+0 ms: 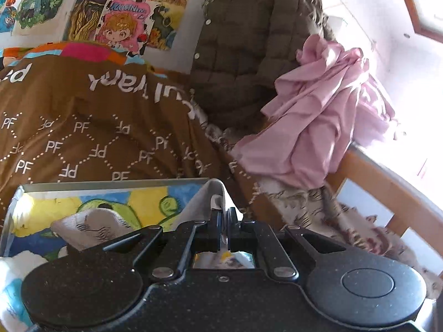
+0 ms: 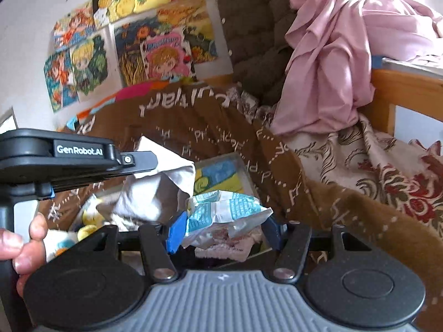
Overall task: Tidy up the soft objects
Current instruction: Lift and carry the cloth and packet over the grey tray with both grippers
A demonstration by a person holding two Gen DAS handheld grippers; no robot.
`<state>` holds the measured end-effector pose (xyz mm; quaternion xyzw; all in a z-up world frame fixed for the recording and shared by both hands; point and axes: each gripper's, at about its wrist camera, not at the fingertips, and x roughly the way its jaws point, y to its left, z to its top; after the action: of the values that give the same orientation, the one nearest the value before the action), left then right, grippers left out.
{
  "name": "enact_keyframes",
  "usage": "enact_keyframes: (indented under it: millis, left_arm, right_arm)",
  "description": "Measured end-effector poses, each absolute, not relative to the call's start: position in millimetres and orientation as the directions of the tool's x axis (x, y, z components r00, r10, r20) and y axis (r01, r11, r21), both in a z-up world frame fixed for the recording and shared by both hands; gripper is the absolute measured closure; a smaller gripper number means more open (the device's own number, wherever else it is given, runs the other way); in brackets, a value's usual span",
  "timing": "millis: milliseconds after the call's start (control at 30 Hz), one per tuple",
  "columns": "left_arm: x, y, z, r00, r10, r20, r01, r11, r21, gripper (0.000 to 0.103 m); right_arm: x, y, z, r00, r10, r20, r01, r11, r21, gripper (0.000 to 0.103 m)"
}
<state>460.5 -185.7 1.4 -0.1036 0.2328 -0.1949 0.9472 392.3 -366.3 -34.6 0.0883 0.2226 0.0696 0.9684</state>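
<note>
Left gripper (image 1: pixel 223 222) at 6 o'clock of the left wrist view, fingers pressed together on a fold of grey-white cloth (image 1: pixel 205 202); the cloth peaks just above the fingertips and trails down to 8 o'clock over a box (image 1: pixel 110 184) with a colourful cartoon-printed lining. In the right wrist view the same cloth (image 2: pixel 157 191) hangs bunched from the left gripper (image 2: pixel 149 163), which enters from 9 o'clock with a "GenRobot.AI" label; a hand (image 2: pixel 25 246) grips its handle at 8 o'clock.

Right gripper (image 2: pixel 221 232) low centre, blue-padded fingers (image 2: pixel 177 231) set apart with a crumpled blue-and-white packet (image 2: pixel 221 213) between them. Left pad touches the packet; right side contact unclear, so cannot tell if it is actually clamped. A pink knit item (image 2: pixel 224 249) lies right under the packet, inside the box (image 2: pixel 238 160).

Brown blanket (image 1: pixel 97 127) with white "PF" lettering surrounds the box, from 9 to 12 o'clock in the left view. Beyond it at 1 o'clock a dark olive quilted jacket (image 1: pixel 249 55), with a pink cloth (image 1: pixel 318 116) draped just beside it at 2 o'clock over a wooden rail (image 1: pixel 387 193). Floral bedspread (image 2: pixel 387 171) at 3 o'clock of the right view. Cartoon posters (image 2: pixel 116 55) on the wall at 11 o'clock.
</note>
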Motion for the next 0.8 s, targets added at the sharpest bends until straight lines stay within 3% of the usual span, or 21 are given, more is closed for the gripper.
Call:
enact_keyframes:
  millis: [500, 800]
  left_arm:
    - [471, -183, -25, 0.778, -0.385, -0.496, 0.281, 0.92, -0.272, 0.099]
    - [467, -187, -23, 0.78, -0.381, -0.497, 0.294, 0.923, -0.247, 0.087]
  right_arm:
    - [399, -364, -41, 0.866, 0.173, -0.469, -0.094, 0.978, 0.187, 0.038]
    - [400, -365, -42, 0.865, 0.167, -0.474, -0.089, 0.979, 0.184, 0.035]
